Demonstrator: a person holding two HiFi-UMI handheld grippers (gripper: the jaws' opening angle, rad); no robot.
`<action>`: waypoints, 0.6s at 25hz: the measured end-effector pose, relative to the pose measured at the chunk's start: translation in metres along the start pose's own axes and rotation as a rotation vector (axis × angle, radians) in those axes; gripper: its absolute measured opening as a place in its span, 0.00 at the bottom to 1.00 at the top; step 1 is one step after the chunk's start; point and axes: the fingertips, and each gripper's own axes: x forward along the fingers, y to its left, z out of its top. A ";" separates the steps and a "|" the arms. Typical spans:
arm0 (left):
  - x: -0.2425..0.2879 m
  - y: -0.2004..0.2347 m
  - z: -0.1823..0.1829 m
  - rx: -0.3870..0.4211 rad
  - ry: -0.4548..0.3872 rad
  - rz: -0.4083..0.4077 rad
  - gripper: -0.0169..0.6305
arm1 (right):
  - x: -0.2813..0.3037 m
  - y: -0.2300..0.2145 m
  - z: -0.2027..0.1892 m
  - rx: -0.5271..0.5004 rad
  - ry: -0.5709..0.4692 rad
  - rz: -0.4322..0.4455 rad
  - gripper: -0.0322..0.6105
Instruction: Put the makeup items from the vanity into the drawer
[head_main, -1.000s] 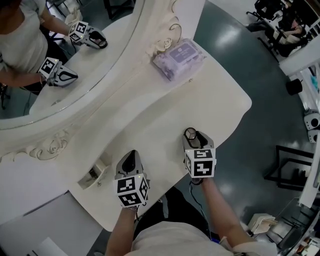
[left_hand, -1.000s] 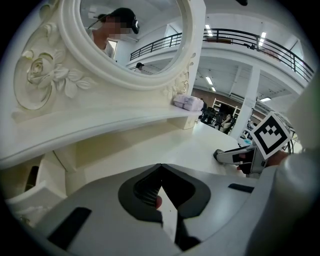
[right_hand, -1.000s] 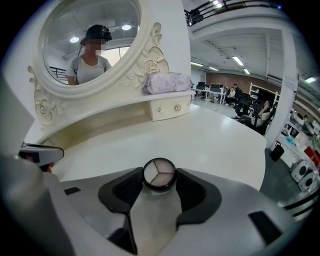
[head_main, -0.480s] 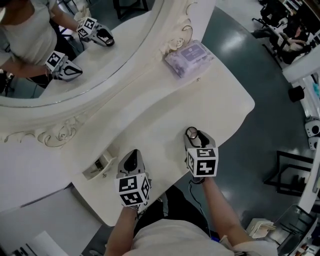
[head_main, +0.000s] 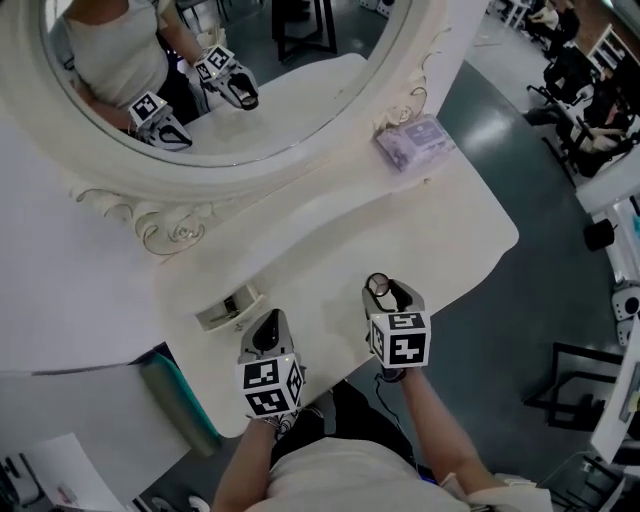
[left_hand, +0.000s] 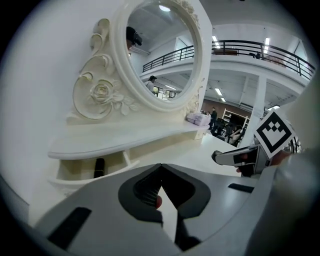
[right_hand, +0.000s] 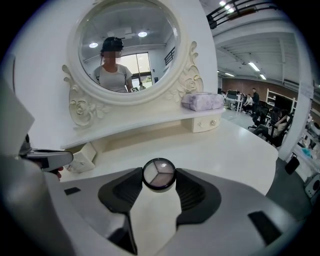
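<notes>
Right gripper jaws clamp a round eyeshadow compact; left gripper jaws meet at their tips, open drawer ahead-left of them

There is one vanity with one mirror, one purple pack at its back right corner, one open drawer, one shut drawer, one dark tube, one round eyeshadow, and two grippers, the left gripper and the right gripper.

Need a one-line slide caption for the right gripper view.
Right gripper holding a round three-shade compact over the white vanity, mirror ahead.
</notes>
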 end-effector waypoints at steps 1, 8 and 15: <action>-0.007 0.007 -0.001 -0.010 -0.009 0.014 0.03 | -0.002 0.010 0.001 -0.013 -0.002 0.013 0.38; -0.062 0.064 -0.008 -0.082 -0.063 0.131 0.03 | -0.015 0.083 0.013 -0.108 -0.030 0.112 0.39; -0.110 0.113 -0.015 -0.152 -0.124 0.235 0.03 | -0.020 0.150 0.023 -0.195 -0.049 0.206 0.39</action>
